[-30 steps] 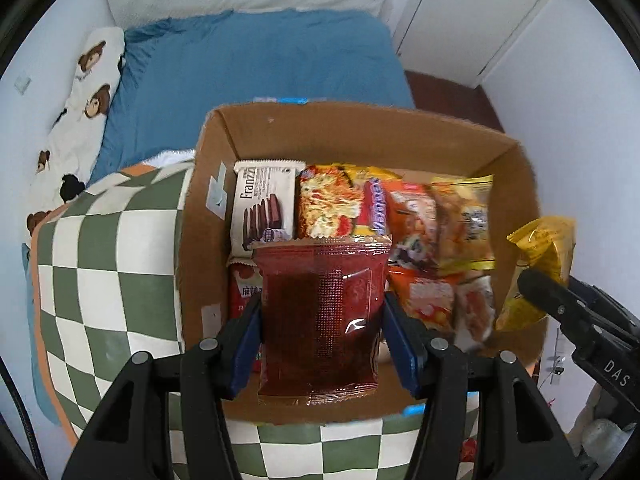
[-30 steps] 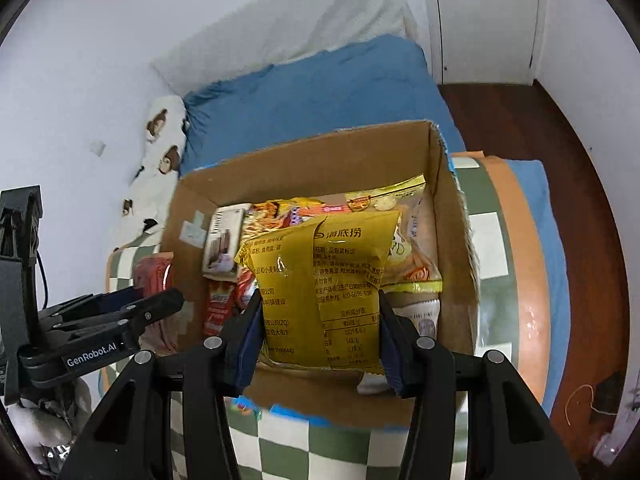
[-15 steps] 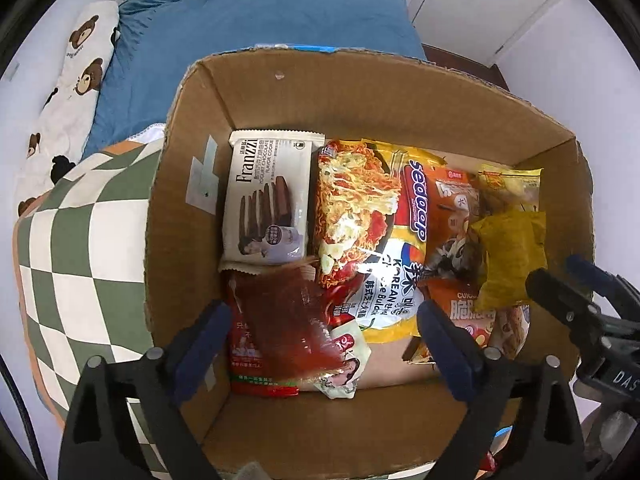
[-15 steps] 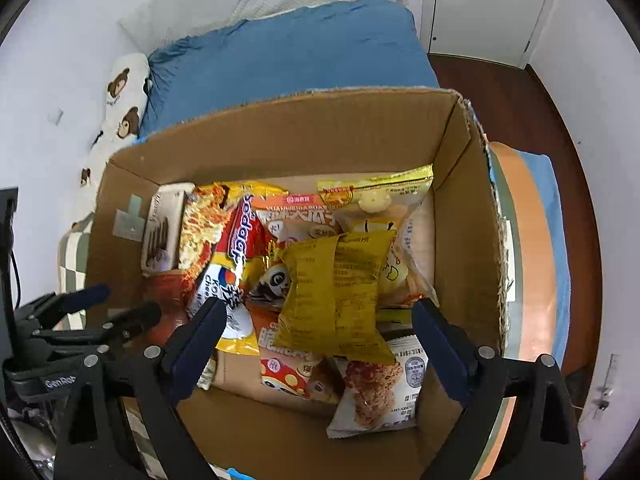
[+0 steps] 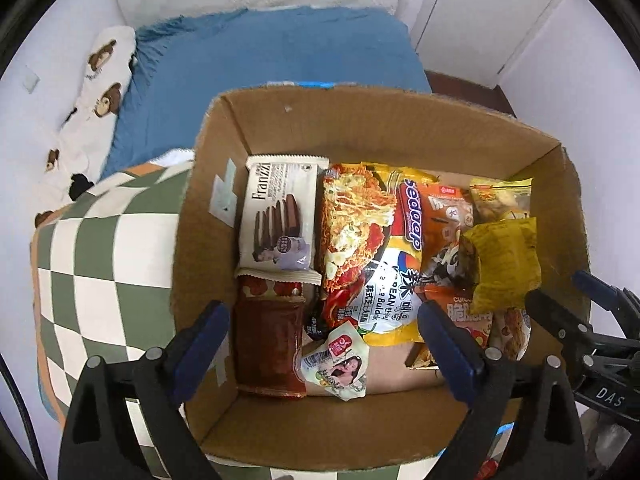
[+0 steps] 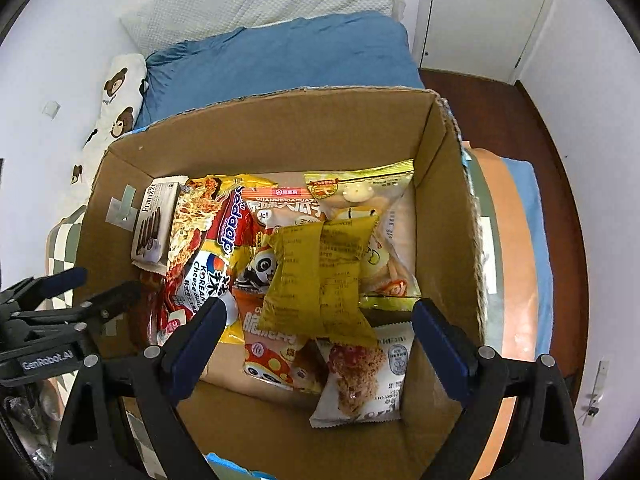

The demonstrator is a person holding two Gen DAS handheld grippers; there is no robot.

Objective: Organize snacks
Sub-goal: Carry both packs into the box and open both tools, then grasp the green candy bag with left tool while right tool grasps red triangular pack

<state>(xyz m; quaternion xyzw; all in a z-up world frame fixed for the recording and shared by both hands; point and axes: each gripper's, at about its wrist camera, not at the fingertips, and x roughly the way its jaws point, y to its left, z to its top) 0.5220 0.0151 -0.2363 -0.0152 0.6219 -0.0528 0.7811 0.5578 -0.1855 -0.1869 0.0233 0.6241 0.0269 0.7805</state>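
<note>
- The left gripper [image 5: 322, 334] has its jaws spread wide and grasps nothing; it hangs over the near left corner of the cardboard box [image 5: 400, 128].
- Right under it a dark red packet [image 5: 268, 344] lies flat on the box floor against the left wall, loose from the jaws.
- The right gripper [image 6: 318, 332] is likewise released and empty, above the near right part of the box.
- Below it a yellow packet [image 6: 320, 276] rests on top of the other snacks, slightly tilted, touching the orange bag and the pale bun packet beneath.
- Farther in, the noodle pack [image 5: 360, 240] fills the middle and the wafer packet [image 5: 276, 216] stands along the left wall, toward the far left corner.
- The box sits on a checked blanket [image 5: 100, 264] on the bed; the blue bedding [image 5: 272, 48] lies beyond its far edge.
- Judgement: both drops look done, so the step in hand is to pull out. Doing it well means lifting each gripper straight up with the jaws wide, clear of the box rim, so no fingertip snags a wrapper or drags the yellow packet off its perch.
</note>
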